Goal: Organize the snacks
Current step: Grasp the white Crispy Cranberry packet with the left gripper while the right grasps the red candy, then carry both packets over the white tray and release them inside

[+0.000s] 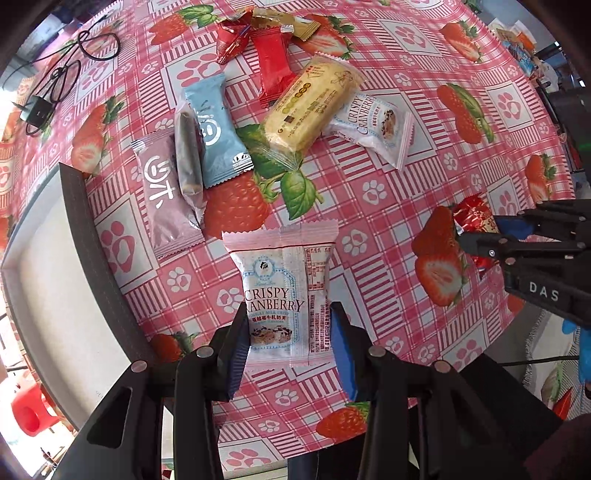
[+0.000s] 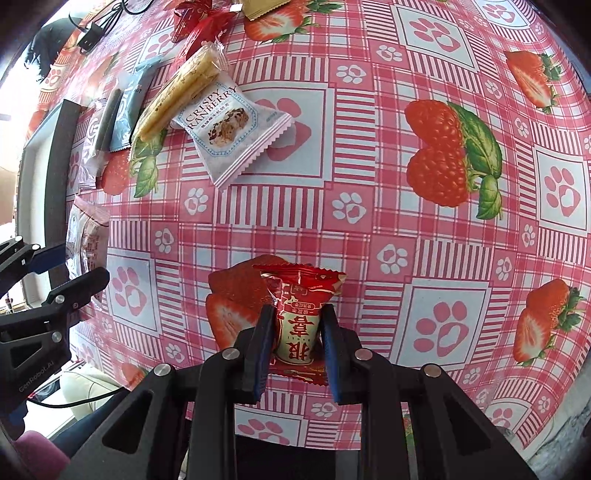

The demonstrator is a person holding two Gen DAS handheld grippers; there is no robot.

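My left gripper (image 1: 290, 339) is shut on a white Crispy Cranberry packet (image 1: 284, 295), with both blue pads pressing its sides, and holds it above the tablecloth. The right wrist view shows my right gripper (image 2: 297, 332) shut on a small red packet (image 2: 299, 317), also held off the table. In the left wrist view the right gripper (image 1: 476, 236) sits at the right edge with that red packet (image 1: 472, 218). A loose pile lies further back: a second Crispy Cranberry packet (image 1: 373, 125), a yellow biscuit pack (image 1: 310, 103), a blue packet (image 1: 214, 129) and a purple packet (image 1: 162, 192).
A white tray with a dark rim (image 1: 77, 206) lies at the table's left edge. Red packets (image 1: 273, 62) and a gold wrapper (image 1: 288, 22) lie at the back. A black cable with an adapter (image 1: 37, 110) is at the far left. A red stool (image 1: 29, 410) stands below.
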